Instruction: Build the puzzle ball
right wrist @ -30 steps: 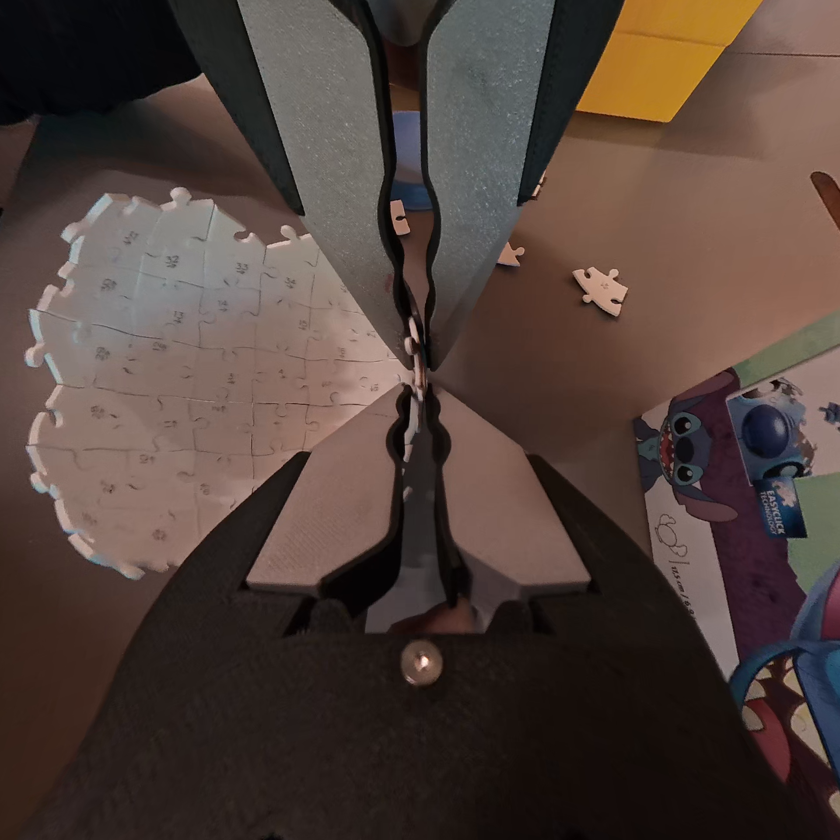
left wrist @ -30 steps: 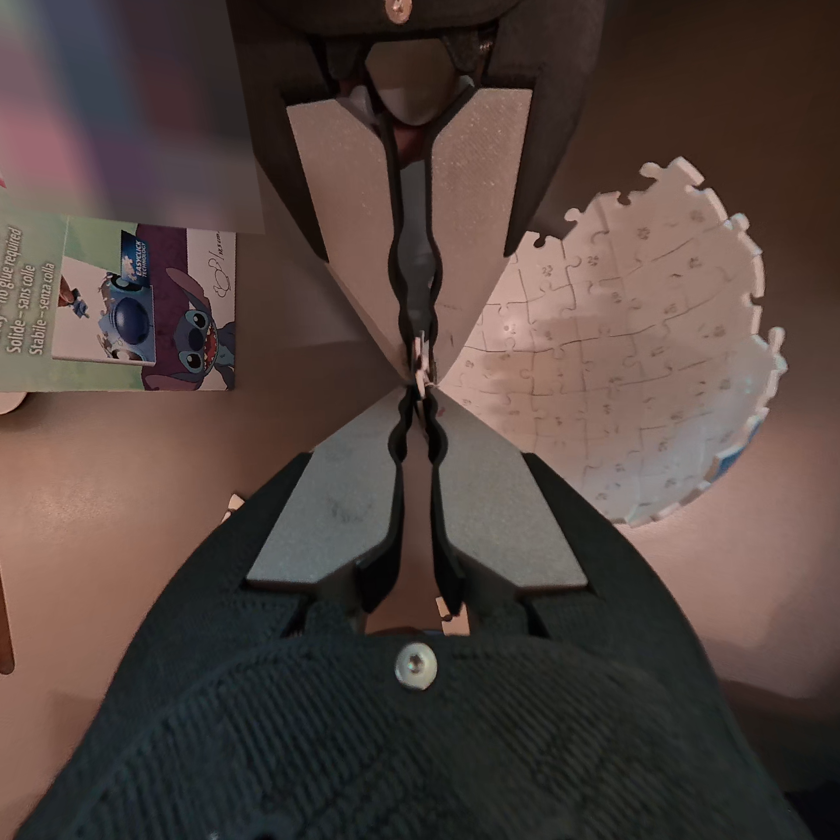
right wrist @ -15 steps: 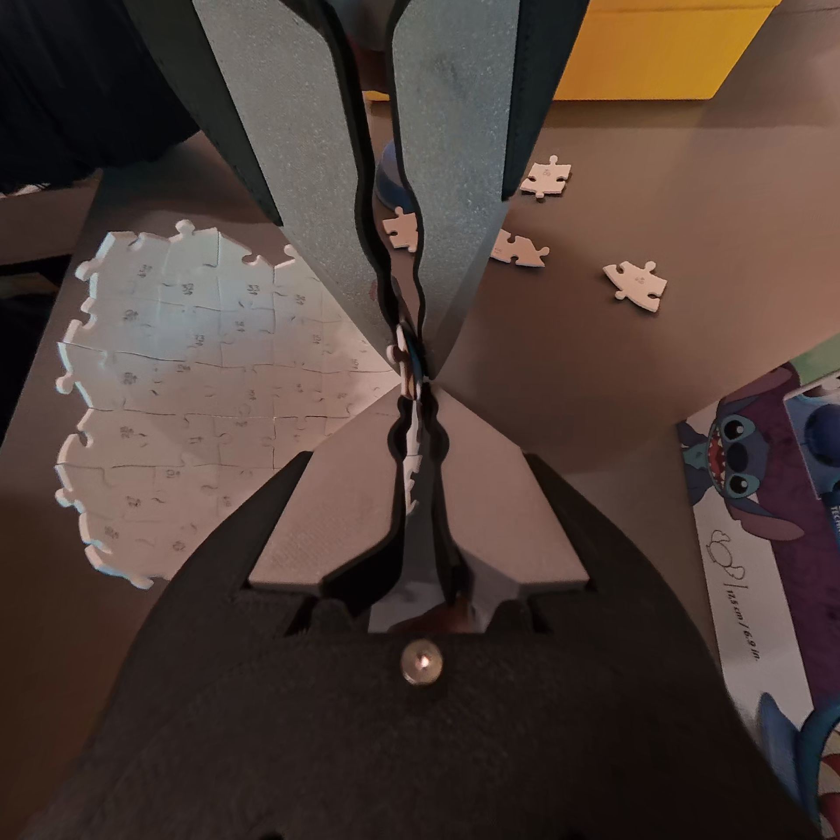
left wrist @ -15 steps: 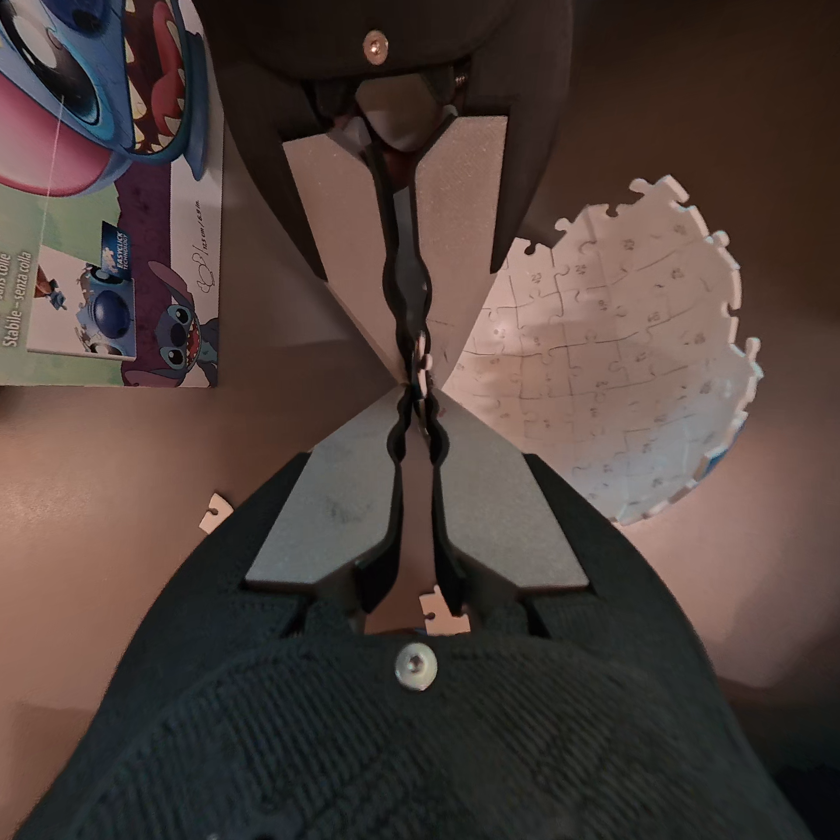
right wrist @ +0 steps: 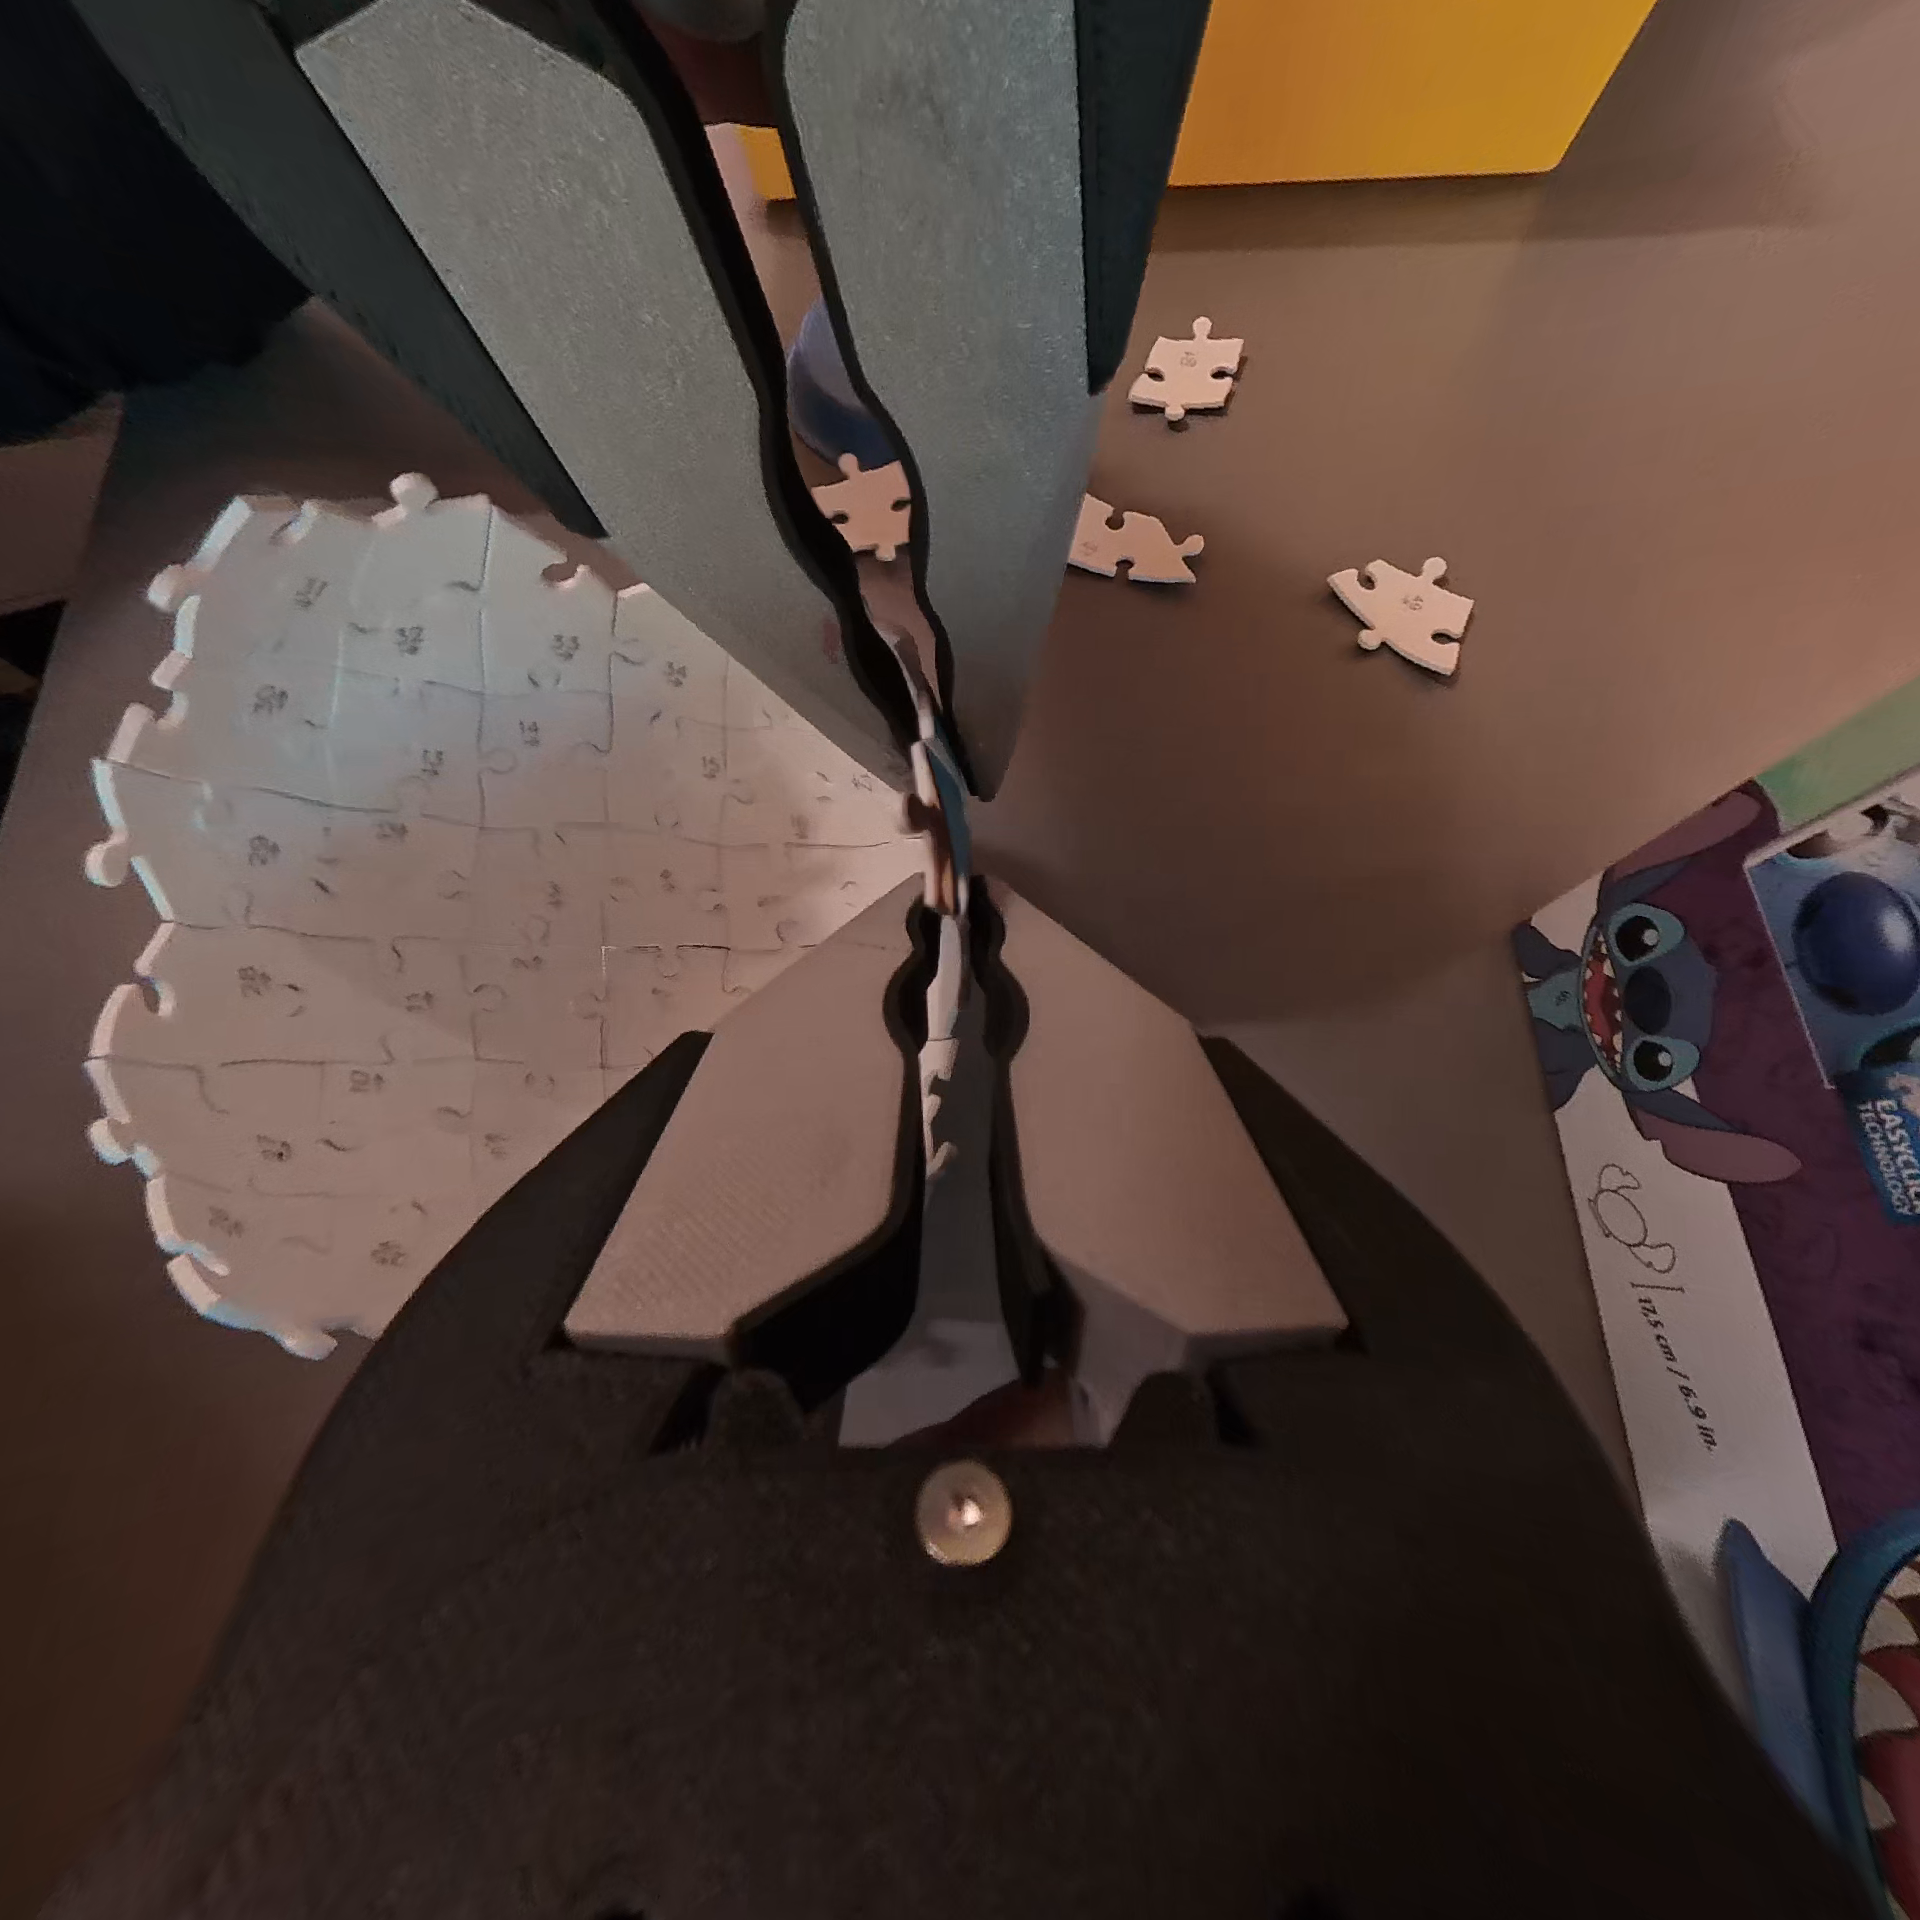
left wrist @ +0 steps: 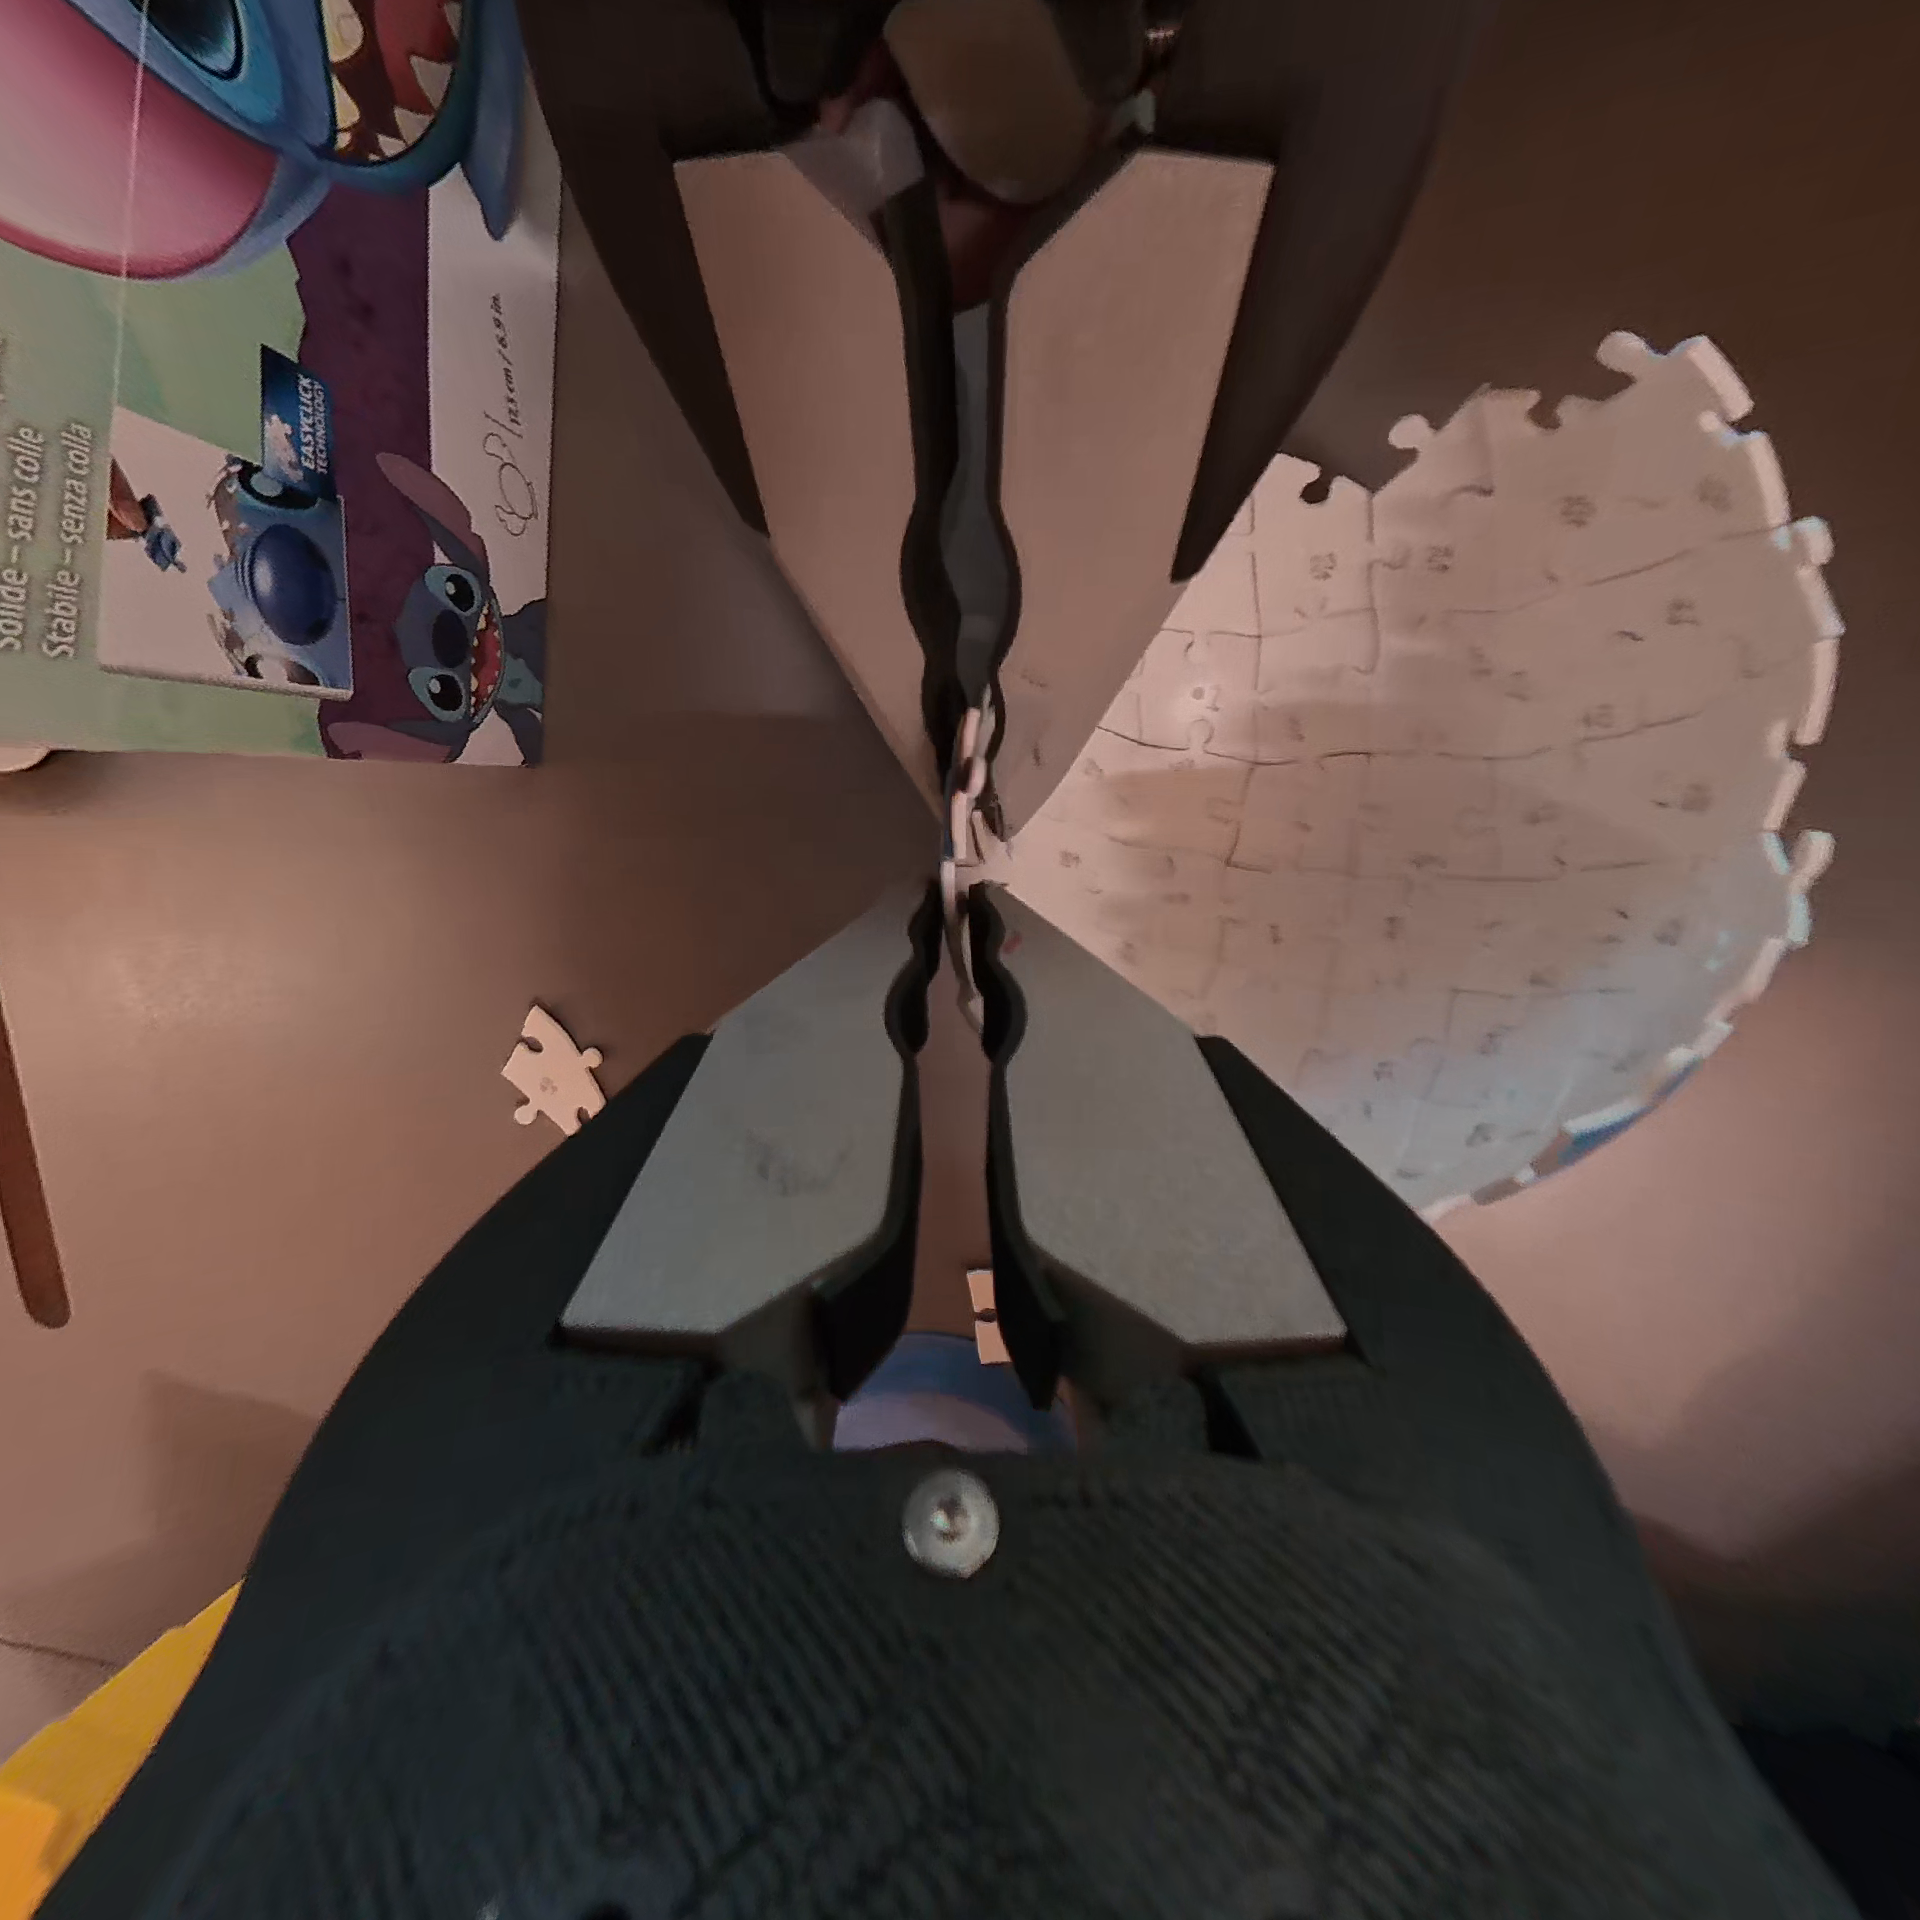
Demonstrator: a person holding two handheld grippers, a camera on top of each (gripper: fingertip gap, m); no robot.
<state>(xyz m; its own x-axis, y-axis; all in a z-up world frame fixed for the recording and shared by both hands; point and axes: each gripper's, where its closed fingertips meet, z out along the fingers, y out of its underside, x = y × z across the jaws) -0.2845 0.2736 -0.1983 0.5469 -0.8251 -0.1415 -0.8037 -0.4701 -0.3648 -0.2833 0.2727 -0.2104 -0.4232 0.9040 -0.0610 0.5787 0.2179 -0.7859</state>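
Left wrist view: since a second ago the half-built puzzle ball [left wrist: 1455, 810] has held its place at 3 o'clock of the meeting tips while the puzzle box [left wrist: 312, 468] has slid closer at 10 o'clock, so the pair is carrying the shell, not fitting a piece. Left gripper [left wrist: 961, 914] and right gripper [right wrist: 951, 904] are each clamped on the shell's rim, tip to tip. Its white bowl opens toward the cameras, rim edge running 12 to 6. Loose pieces [right wrist: 1403, 613] lie on the counter [right wrist: 1299, 831].
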